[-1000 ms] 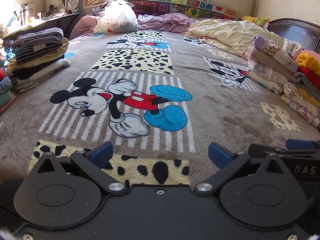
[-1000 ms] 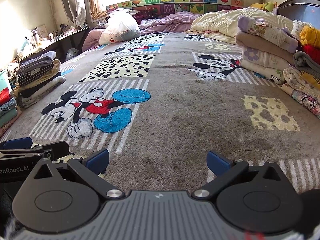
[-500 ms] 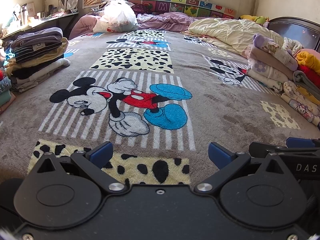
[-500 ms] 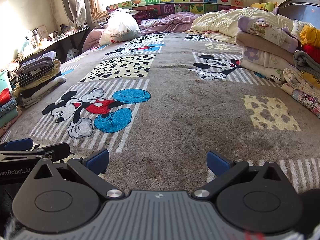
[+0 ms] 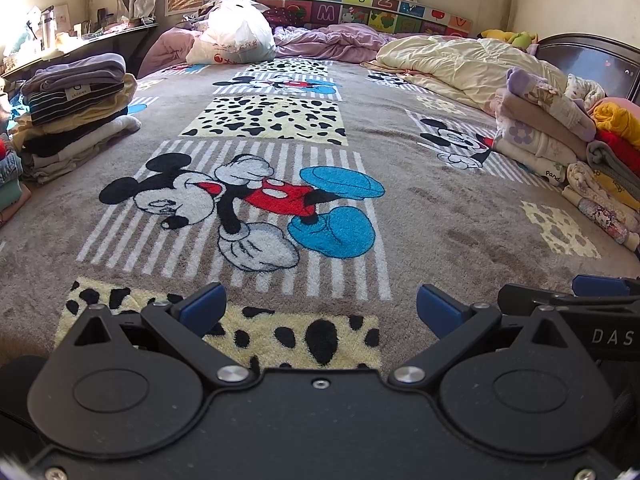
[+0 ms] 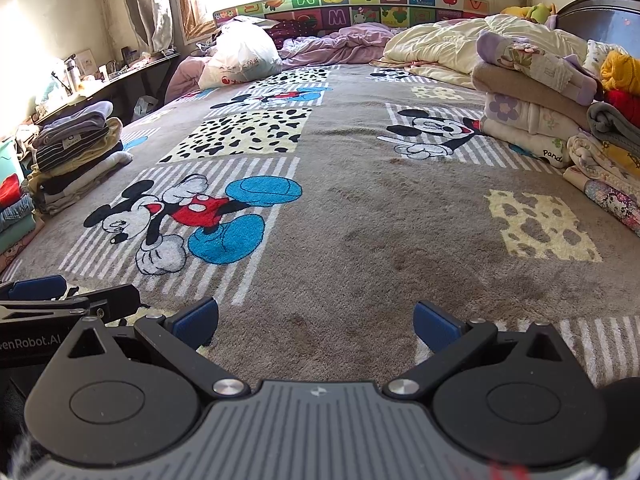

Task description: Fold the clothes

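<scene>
- White bag (image 5: pixel 232 34), stuffed full, at the blanket's (image 5: pixel 420 216) far end.
- My left tongs (image 5: pixel 320 308): spread wide, empty.
- My right tongs (image 6: pixel 316 320): spread wide, empty.

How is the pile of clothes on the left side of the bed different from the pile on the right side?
The left pile is mostly dark and muted: grey, black stripes, cream. The right pile is brighter, with purple, yellow, red and floral prints. The left pile stands as one fairly neat stack of flat folds, while the right pile spreads along the bed's edge with rolled and looser pieces. Both rest on the cartoon-mouse blanket, and neither gripper touches them.
</scene>
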Available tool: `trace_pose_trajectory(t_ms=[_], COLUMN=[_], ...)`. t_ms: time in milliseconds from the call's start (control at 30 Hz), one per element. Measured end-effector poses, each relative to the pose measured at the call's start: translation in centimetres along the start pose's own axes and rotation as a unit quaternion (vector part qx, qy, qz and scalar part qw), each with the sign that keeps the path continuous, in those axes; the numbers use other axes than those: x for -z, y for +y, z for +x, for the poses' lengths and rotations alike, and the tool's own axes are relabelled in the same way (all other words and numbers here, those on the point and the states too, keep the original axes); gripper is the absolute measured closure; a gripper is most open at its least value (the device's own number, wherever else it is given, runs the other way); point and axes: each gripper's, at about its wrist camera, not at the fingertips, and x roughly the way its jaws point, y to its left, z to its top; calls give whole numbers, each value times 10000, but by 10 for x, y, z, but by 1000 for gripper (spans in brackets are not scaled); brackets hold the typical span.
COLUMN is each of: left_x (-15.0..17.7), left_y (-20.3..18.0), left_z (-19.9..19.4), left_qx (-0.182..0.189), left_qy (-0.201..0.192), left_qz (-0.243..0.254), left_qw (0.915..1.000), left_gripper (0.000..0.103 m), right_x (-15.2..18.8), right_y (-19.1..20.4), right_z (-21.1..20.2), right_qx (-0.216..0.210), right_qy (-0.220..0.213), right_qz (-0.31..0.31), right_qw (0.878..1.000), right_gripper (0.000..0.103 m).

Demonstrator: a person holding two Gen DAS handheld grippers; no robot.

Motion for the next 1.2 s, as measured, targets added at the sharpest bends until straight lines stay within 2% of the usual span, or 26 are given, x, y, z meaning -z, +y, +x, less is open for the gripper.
trace_pose_trajectory(t_ms=[467,800,1000,1100,1200], left_x=[0,-1,-16,-31,-48], left_y=[5,13,50,86,125], left_z=[4,9,5,1,-2], left_qx=[28,57,-149,-439,-832], left_qy=[48,103,-122,-439,-690], left_qz=[-71,-237,-798,-1229,-1446], left_qw=[10000,9997,9966,9905,9836], left_gripper=[0,0,0,0,0], right_x=[1,-2,-18,-33,-54], right_y=[2,1,1,8,12], right_z=[1,7,20,25,31], right_qx=[-3,-280,-948,-1157,-1320], right_qy=[18,-49,-156,-296,-448], right_qz=[-6,20,265,160,103], right_qw=[10000,9996,9950,9927,9902], right_gripper=[0,0,0,0,0])
